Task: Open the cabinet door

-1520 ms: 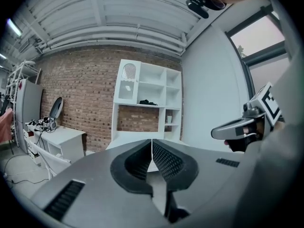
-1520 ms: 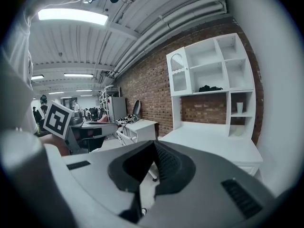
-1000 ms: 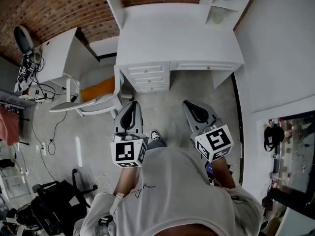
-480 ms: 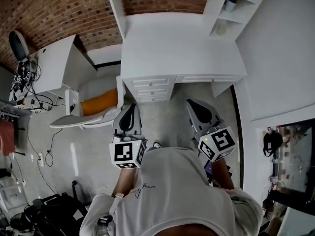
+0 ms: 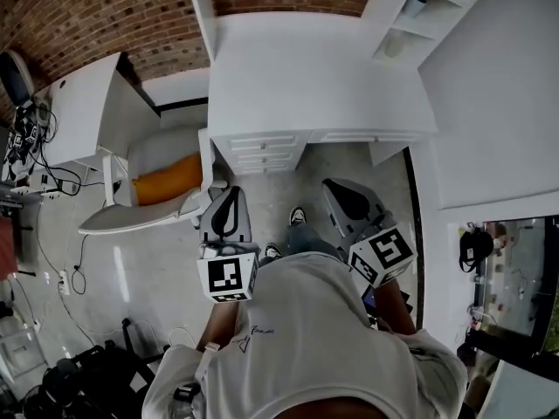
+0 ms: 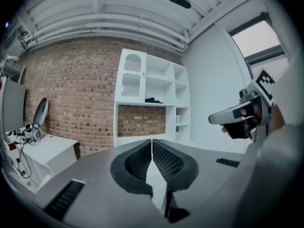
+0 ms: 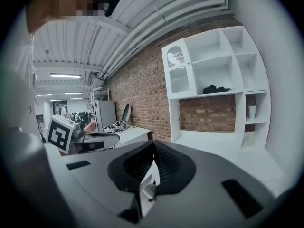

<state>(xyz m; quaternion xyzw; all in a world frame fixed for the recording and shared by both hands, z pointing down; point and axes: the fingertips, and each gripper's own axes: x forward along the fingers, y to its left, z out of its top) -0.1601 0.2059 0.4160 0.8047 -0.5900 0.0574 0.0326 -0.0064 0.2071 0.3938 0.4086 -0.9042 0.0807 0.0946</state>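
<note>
At the far left we see a small white table (image 5: 79,112) with a tangle of cables (image 5: 26,138) beside it. Next comes a white chair (image 5: 166,177) with an orange cushion, drawn up just beside the large white table (image 5: 314,68) that stands against the brick wall (image 5: 87,16).

Our left tool (image 6: 152,146) hangs over the floor (image 5: 131,260), short of the large table's drawers (image 5: 262,153). Its two pads are pressed together along a thin line, with nothing between them.

Ahead of it the white shelf unit (image 6: 137,103) rises from the large table. The cabinet door (image 6: 131,75), white with an arched slatted panel near its top, fills the upper left compartment of that unit. It sits flush in its frame, well apart from both tools.

The compartments to the door's right are open. A dark bundle (image 6: 153,100) lies on the middle shelf, and a pale cup (image 7: 251,111) stands in a narrow compartment at the right edge.

Our right tool (image 7: 152,151) hangs about level with the left one, and a shoe (image 5: 298,216) shows on the floor between them. Its pads, too, are squeezed together on nothing.

Further right runs a plain white wall (image 5: 489,103).
</note>
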